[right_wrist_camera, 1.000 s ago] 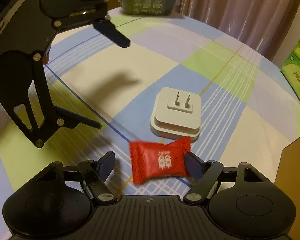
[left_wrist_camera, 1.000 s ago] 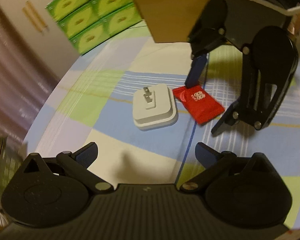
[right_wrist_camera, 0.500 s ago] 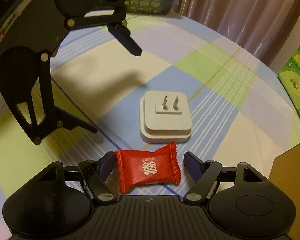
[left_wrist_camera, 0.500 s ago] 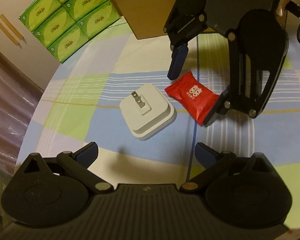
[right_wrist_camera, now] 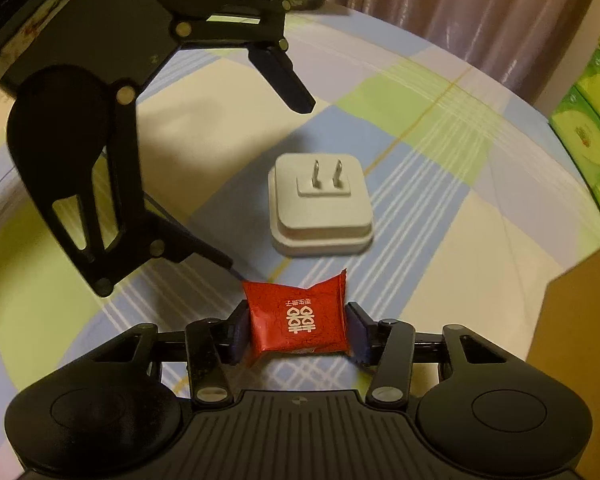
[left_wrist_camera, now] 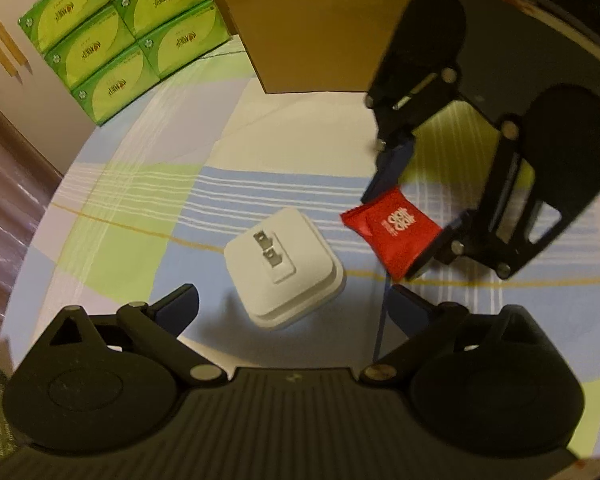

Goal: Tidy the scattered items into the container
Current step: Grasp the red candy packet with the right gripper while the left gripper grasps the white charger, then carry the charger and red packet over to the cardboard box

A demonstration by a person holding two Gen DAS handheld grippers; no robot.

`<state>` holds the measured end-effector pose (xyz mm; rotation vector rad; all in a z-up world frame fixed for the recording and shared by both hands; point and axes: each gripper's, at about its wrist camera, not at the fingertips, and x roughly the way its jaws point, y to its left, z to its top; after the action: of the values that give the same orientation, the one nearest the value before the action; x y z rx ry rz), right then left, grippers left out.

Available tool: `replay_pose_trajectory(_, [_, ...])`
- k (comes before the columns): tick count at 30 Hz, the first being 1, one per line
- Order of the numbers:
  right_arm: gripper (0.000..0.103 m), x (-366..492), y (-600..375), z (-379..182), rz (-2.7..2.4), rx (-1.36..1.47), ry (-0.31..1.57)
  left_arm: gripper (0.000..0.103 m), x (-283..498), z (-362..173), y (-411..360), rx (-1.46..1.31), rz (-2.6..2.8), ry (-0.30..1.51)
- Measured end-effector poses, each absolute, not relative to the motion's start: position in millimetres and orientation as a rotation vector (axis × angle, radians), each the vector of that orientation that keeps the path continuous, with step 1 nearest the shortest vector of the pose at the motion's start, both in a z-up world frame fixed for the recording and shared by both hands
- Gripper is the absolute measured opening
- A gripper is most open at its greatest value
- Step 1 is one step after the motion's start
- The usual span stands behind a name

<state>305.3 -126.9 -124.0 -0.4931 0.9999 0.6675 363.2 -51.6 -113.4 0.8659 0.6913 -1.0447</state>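
My right gripper [right_wrist_camera: 297,330] is shut on a red candy packet [right_wrist_camera: 298,322] with white print, low over the checked tablecloth; it also shows in the left wrist view [left_wrist_camera: 394,229]. A white plug adapter [right_wrist_camera: 320,210] lies prongs up just beyond the packet. My left gripper [left_wrist_camera: 296,308] is open, and the adapter [left_wrist_camera: 284,266] sits between and just ahead of its fingers. The cardboard box [left_wrist_camera: 332,28] stands at the far side of the table.
A stack of green tissue packs [left_wrist_camera: 120,36] stands at the far left beside the box. The table edge curves round on the left, with a curtain [right_wrist_camera: 460,4] beyond it. The box corner [right_wrist_camera: 580,320] is close on the right in the right wrist view.
My right gripper has closed in on the red packet and shut on it. My left gripper has come nearer to the white adapter, still open.
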Motion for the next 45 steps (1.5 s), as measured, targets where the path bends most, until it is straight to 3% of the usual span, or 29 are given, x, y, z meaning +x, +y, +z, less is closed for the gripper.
replay_pose_trajectory(10, [0.046,288.9,-130.5,-120.2,0.653,-0.539,1.033,0.08,376.1,-122.5,-76.5,0.841,-1.031,0.765])
replay_pose_trajectory(12, [0.045,287.7,-132.1,-120.5,0.649,-0.54,1.034,0.073,377.0,-124.3,-80.2,0.843,-1.015,0.762])
replay_pose_trajectory(14, [0.045,287.0,-133.9,-120.1,0.646,-0.541,1.032,0.06,378.0,-125.6,-80.9,0.844,-0.993,0.764])
replay_pose_trajectory(31, [0.045,256.0,-139.3,-112.1,0.669,-0.523,1.014,0.059,303.2,-111.7,-26.4,0.83,-1.007,0.803])
replay_pose_trajectory(42, [0.045,182.6,-164.5,-93.0,0.659,-0.374,1.005,0.058,226.7,-94.5,-5.2,0.577,-0.854,0.912])
replay_pose_trajectory(45, [0.045,162.6,-173.9,-90.5,0.647,-0.331,1.007,0.067,210.1,-92.4,-5.8,0.533,-0.8,0.925])
